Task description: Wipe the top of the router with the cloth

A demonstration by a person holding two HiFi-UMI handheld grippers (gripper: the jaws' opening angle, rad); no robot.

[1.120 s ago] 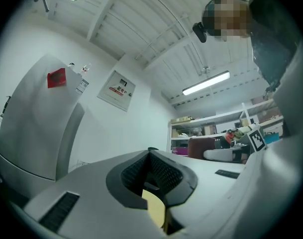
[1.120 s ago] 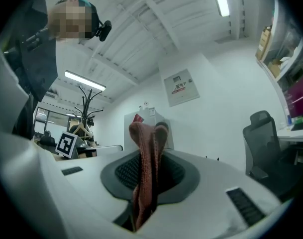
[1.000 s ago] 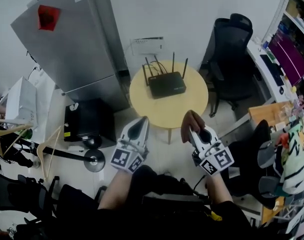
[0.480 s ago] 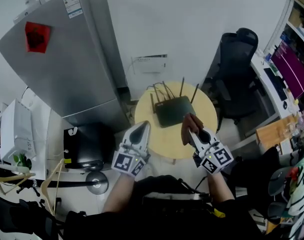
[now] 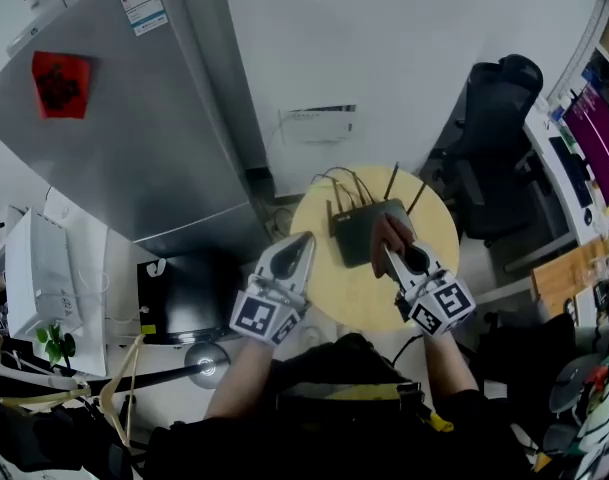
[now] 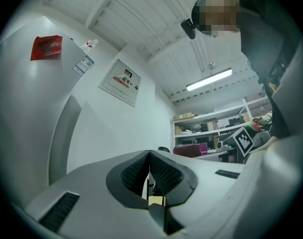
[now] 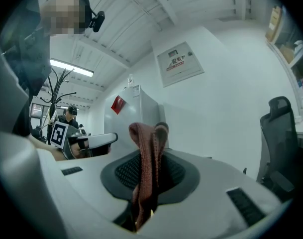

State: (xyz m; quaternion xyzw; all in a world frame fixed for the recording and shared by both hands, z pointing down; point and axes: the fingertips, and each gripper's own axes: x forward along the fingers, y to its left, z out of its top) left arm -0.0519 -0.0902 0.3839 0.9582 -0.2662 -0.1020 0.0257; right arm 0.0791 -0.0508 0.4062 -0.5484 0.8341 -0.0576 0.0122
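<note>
Matt black plastic router [image 5: 359,233]; reddish woven cloth [image 7: 147,158]; pale wooden table [image 5: 359,303].

The left gripper [image 5: 302,240] and right gripper [image 5: 389,253] are cased in white, with black ribbed fingers [image 6: 163,172] and black-and-white marker cubes [image 5: 257,316]. Dark clothing [image 5: 334,413] is worn.

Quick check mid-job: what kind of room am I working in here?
Probably an office or lab workroom: a black office chair, stocked shelves along the wall, and a router on a small round table.

Cloth [image 5: 388,234] hides right edge of the router [image 5: 355,238]
</note>
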